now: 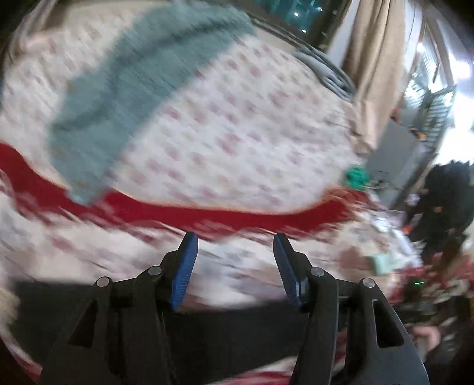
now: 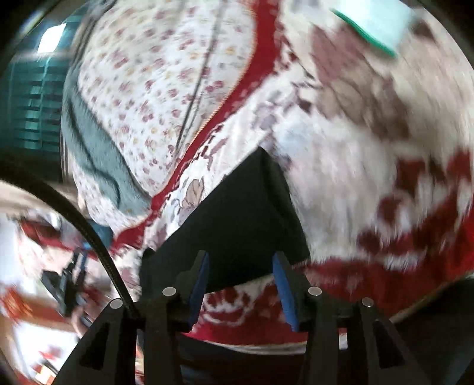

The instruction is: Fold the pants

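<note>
Dark, near-black pants lie flat on the patterned bedspread. In the left wrist view they stretch as a dark band under and behind my left gripper, which is open and empty above their far edge. In the right wrist view the pants show as a folded dark slab with a corner pointing away. My right gripper is open and empty, its blue pads over the near part of the slab. Both views are motion-blurred.
The bed carries a white flowered sheet with a red border. A grey-blue towel lies across it at the far left. A green object sits at the bed's right edge. A pale green-edged item lies at top right.
</note>
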Available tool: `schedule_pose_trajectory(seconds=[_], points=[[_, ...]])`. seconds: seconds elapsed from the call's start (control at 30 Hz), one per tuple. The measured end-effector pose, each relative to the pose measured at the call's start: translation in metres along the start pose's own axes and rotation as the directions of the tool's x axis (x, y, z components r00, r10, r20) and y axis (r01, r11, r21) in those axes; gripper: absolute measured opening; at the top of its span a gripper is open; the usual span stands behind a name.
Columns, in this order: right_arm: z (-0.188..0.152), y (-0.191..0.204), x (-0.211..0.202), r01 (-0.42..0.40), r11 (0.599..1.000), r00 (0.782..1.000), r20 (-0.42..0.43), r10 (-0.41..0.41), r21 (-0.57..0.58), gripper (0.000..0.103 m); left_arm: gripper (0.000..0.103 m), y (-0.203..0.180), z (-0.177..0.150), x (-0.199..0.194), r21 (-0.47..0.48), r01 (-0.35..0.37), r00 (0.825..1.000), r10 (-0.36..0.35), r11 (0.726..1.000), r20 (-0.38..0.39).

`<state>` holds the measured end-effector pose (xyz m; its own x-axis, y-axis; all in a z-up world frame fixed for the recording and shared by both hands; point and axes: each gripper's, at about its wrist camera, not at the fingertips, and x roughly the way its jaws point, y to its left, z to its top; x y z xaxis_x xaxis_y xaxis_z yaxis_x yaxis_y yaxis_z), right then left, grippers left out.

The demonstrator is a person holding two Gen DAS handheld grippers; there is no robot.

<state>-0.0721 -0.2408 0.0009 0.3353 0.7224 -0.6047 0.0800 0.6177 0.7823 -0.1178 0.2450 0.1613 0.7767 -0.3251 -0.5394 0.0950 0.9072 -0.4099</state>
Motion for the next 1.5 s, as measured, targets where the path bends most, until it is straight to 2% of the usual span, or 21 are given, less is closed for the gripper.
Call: schedule_pose_trajectory(seconds=[0.07, 0.13, 0.27, 0.37, 0.43, 0.6, 0.67, 0.77, 0.8, 0.93, 1.0, 1.1, 1.23, 1.3, 1.37, 1.43, 1.47, 1.5], points=[[-0.003, -0.008, 0.005, -0.010, 0.999, 1.000, -0.013, 0.010, 0.047, 0.043, 0.053, -0.026, -0.030, 0.030, -0.036, 0.087, 0.995, -0.089, 0.996, -0.045], [-0.006, -0.018, 0.007, -0.016, 0.993, 1.000, -0.007, 0.017, 0.117, 0.044, 0.053, -0.042, -0.064, 0.057, -0.049, 0.129, 0.988, -0.132, 0.990, -0.075], [-0.011, -0.048, 0.014, -0.023, 0.970, 1.000, 0.018, 0.019, 0.243, 0.050, 0.053, -0.051, -0.122, 0.092, -0.090, 0.142, 0.977, -0.154, 0.986, -0.148], [-0.009, -0.059, 0.024, -0.083, 0.956, 0.996, 0.052, 0.072, 0.282, 0.052, 0.053, -0.049, -0.146, 0.111, -0.126, 0.147, 0.964, -0.171, 0.981, -0.202], [-0.007, -0.061, 0.027, -0.136, 0.950, 0.990, 0.084, 0.116, 0.282, 0.057, 0.053, -0.051, -0.154, 0.115, -0.126, 0.152, 0.964, -0.176, 0.980, -0.202], [-0.006, -0.045, 0.027, -0.153, 0.975, 0.983, 0.128, 0.134, 0.158, 0.058, 0.053, -0.052, -0.160, 0.117, -0.123, 0.169, 0.965, -0.189, 0.978, -0.182], [-0.006, -0.040, 0.028, -0.153, 0.982, 0.982, 0.125, 0.139, 0.112, 0.051, 0.053, -0.052, -0.160, 0.117, -0.125, 0.170, 0.964, -0.191, 0.977, -0.184], [-0.006, -0.034, 0.039, -0.121, 0.989, 0.989, 0.099, 0.113, 0.081, 0.048, 0.053, -0.051, -0.160, 0.117, -0.133, 0.171, 0.962, -0.194, 0.976, -0.190], [-0.007, -0.034, 0.040, -0.111, 0.991, 0.990, 0.100, 0.103, 0.074, 0.041, 0.053, -0.049, -0.160, 0.116, -0.137, 0.173, 0.961, -0.198, 0.975, -0.193], [-0.005, -0.035, 0.054, -0.108, 0.993, 0.989, 0.104, 0.102, 0.044, 0.012, 0.053, -0.058, -0.140, 0.118, -0.180, 0.248, 0.933, -0.285, 0.952, -0.219], [-0.008, -0.037, 0.057, -0.105, 0.994, 0.988, 0.117, 0.102, 0.023, 0.010, 0.053, -0.070, -0.119, 0.124, -0.165, 0.277, 0.921, -0.310, 0.947, -0.237], [-0.013, -0.039, 0.055, -0.114, 0.993, 0.982, 0.148, 0.114, -0.013, 0.010, 0.053, -0.102, -0.085, 0.158, -0.096, 0.306, 0.878, -0.319, 0.947, -0.356], [-0.016, -0.031, 0.054, -0.065, 0.993, 0.982, 0.170, 0.080, -0.095, 0.009, 0.053, -0.140, -0.057, 0.220, -0.052, 0.333, 0.807, -0.313, 0.941, -0.501], [-0.018, -0.026, 0.053, -0.039, 0.991, 0.981, 0.183, 0.062, -0.128, 0.009, 0.053, -0.155, -0.054, 0.253, -0.049, 0.356, 0.743, -0.315, 0.933, -0.590], [-0.018, -0.028, 0.053, -0.041, 0.990, 0.980, 0.187, 0.065, -0.132, 0.009, 0.053, -0.169, -0.061, 0.281, -0.005, 0.349, 0.679, -0.257, 0.937, -0.688], [-0.018, -0.032, 0.055, -0.062, 0.991, 0.980, 0.182, 0.082, -0.115, 0.009, 0.053, -0.177, -0.070, 0.299, 0.029, 0.338, 0.631, -0.204, 0.941, -0.749], [-0.017, -0.035, 0.056, -0.075, 0.992, 0.980, 0.178, 0.092, -0.103, 0.009, 0.053, -0.181, -0.076, 0.307, 0.012, 0.344, 0.596, -0.208, 0.939, -0.775], [-0.017, -0.038, 0.056, -0.091, 0.992, 0.979, 0.176, 0.106, -0.090, 0.009, 0.053, -0.184, -0.078, 0.313, -0.007, 0.341, 0.576, -0.215, 0.940, -0.789]])
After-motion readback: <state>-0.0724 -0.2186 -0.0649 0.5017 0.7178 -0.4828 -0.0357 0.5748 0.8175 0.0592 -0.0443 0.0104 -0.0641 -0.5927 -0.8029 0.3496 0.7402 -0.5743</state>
